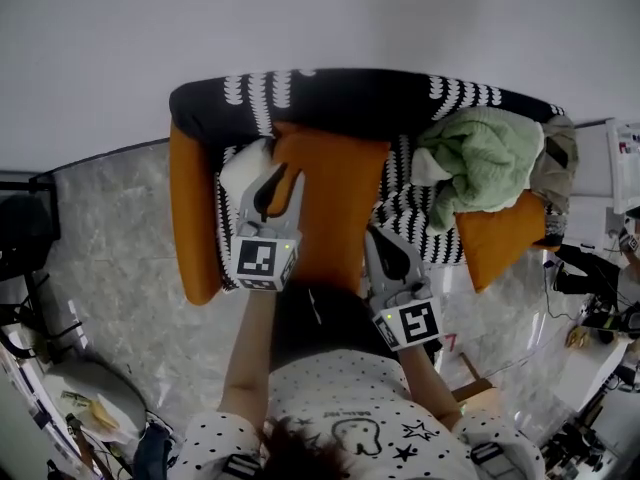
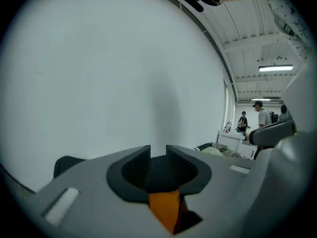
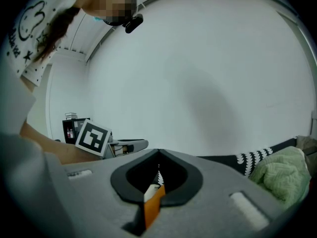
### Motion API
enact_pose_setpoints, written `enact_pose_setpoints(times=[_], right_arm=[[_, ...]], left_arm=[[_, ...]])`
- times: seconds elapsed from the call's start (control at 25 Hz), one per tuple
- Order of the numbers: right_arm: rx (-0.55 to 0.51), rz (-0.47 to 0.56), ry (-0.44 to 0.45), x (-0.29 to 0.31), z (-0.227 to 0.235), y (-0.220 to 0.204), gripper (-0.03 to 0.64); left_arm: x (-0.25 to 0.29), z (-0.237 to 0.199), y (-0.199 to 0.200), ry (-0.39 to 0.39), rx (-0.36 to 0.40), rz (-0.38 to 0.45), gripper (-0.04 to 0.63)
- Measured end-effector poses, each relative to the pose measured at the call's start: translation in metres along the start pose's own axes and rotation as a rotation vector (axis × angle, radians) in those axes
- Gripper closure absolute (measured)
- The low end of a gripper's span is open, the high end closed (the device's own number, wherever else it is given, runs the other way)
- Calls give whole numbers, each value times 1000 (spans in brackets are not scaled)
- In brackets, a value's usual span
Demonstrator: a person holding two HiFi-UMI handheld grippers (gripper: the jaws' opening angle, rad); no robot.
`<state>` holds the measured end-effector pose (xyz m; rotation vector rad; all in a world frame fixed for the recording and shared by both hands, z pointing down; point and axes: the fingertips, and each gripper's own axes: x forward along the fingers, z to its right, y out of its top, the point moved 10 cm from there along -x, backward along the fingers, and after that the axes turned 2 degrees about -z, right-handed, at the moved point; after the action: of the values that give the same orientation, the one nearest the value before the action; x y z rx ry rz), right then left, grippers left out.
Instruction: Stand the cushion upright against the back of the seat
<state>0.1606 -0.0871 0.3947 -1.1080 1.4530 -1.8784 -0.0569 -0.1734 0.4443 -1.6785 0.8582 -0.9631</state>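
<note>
The orange cushion (image 1: 335, 203) stands on the seat, leaning on the black-and-white patterned sofa back (image 1: 330, 93). My left gripper (image 1: 272, 183) is at the cushion's left edge. In the left gripper view its jaws (image 2: 158, 165) stand apart with a clear gap, and a strip of the orange cushion (image 2: 166, 209) shows low between them, not pressed. My right gripper (image 1: 385, 246) is at the cushion's lower right edge. There the right gripper (image 3: 158, 155) has its tips together, pinching a sliver of orange cushion (image 3: 152, 207).
A crumpled green blanket (image 1: 480, 163) lies on the right of the seat, also in the right gripper view (image 3: 282, 175). Orange armrests flank the sofa, left (image 1: 190, 218) and right (image 1: 500, 238). Cluttered floor items sit at both sides. People stand far off (image 2: 262, 115).
</note>
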Motion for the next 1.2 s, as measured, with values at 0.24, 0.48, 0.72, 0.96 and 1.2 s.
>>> enact_pose_setpoints(times=[0.24, 0.48, 0.72, 0.96, 1.2], right_arm=[[40, -16, -15, 14, 13, -20, 620], [64, -24, -5, 24, 21, -34, 620], [98, -49, -12, 31, 30, -48, 620], [135, -78, -23, 42, 39, -61, 620], [162, -130, -28, 52, 47, -79, 620]], left_arm=[[31, -21, -30, 57, 7, -27, 477], [59, -37, -48, 60, 8, -36, 471], [93, -52, -74, 18, 7, -59, 443], [124, -70, -116, 35, 8, -131, 420], [149, -90, -150, 50, -25, -198, 402]])
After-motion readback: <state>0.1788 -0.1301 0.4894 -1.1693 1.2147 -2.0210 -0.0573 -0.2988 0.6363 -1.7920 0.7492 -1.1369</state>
